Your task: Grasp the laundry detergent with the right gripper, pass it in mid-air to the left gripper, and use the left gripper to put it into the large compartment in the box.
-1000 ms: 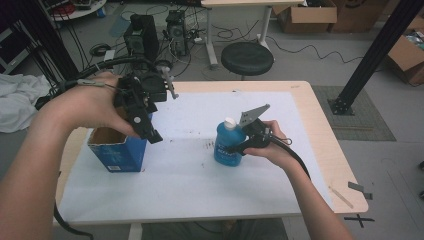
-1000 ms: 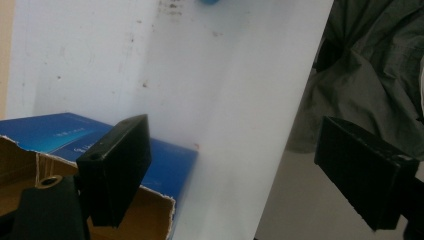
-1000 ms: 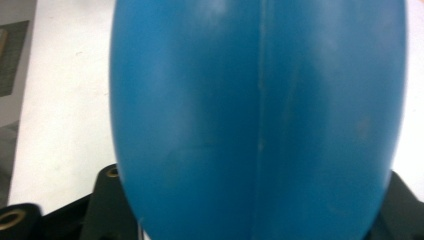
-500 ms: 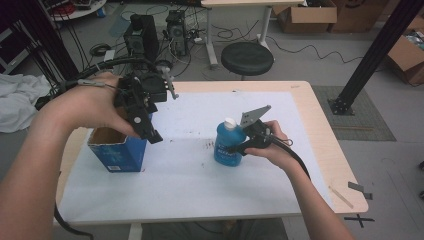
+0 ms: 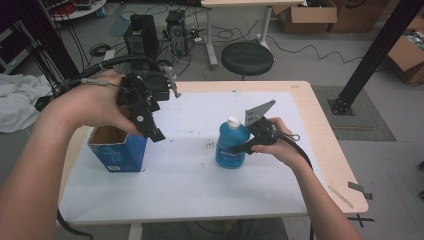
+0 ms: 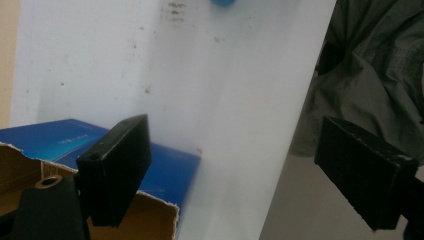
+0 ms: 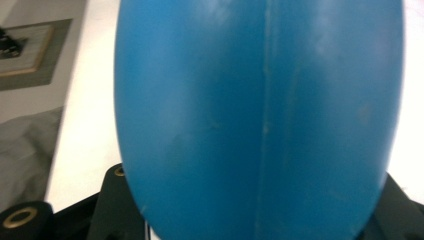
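Clamped on blue bottle (image 5: 231,147) by right gripper (image 5: 239,148); left gripper (image 6: 240,165) wide open, empty; slippery rounded sides could squirt out between the pads.

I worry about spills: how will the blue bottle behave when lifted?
The blue bottle looks smooth and rounded, so it may slip in the right gripper. It stands upright, taller than wide, so likely tippy. Its white cap seems on, so spills look unlikely.

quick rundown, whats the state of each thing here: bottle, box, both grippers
blue bottle: upright on the table, white cap on, gripped
blue box: standing on the table, top open
right gripper: shut on the blue bottle
left gripper: open, nothing between its jaws, held above the blue box
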{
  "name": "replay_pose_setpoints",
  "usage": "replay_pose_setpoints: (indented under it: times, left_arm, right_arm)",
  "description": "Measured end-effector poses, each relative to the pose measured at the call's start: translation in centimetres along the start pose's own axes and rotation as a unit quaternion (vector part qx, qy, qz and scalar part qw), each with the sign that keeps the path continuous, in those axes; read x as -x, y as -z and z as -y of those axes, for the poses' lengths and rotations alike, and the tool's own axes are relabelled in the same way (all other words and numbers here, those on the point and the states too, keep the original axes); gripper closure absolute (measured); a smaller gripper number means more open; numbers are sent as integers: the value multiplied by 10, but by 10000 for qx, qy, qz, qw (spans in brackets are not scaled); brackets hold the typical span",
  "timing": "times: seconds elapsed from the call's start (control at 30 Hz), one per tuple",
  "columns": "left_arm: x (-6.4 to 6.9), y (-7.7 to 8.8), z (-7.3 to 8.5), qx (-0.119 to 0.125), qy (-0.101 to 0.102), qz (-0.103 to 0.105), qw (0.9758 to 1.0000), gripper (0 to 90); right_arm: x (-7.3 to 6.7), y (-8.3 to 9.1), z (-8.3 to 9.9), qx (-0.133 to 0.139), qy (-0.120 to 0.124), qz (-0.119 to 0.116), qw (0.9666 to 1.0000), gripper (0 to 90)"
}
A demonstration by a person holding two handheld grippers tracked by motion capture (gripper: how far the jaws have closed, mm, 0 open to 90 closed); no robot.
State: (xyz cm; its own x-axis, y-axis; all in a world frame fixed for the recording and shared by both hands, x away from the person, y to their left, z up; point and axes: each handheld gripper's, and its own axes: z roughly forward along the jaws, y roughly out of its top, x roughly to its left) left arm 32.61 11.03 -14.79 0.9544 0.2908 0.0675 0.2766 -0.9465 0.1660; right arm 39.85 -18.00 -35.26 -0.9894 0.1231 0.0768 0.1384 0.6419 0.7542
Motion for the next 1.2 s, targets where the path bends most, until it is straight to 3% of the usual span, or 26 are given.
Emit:
replay_pose_setpoints:
  times: [0.2, 0.27, 0.73, 0.97, 1.2]
  left_arm:
    - [2, 2, -7, 12, -96, 27, 9999, 158]
    - [2, 2, -9, 14, -116, 37, 9999, 158]
    - [4, 2, -24, 238, -231, 140, 9994, 158]
    - [7, -1, -36, 209, -402, 198, 9988, 158]
    - [5, -9, -51, 190, -367, 249, 9988, 159]
  right_arm:
    - [-7, 10, -17, -34, 269, -258, 9993, 449]
    - [-10, 13, -25, -25, 387, -459, 9982, 449]
    - [-20, 7, -52, -111, 761, -920, 9928, 449]
    - [-25, 4, -65, -131, 815, -946, 9921, 449]
    - [-31, 1, -71, -137, 908, -1002, 9907, 449]
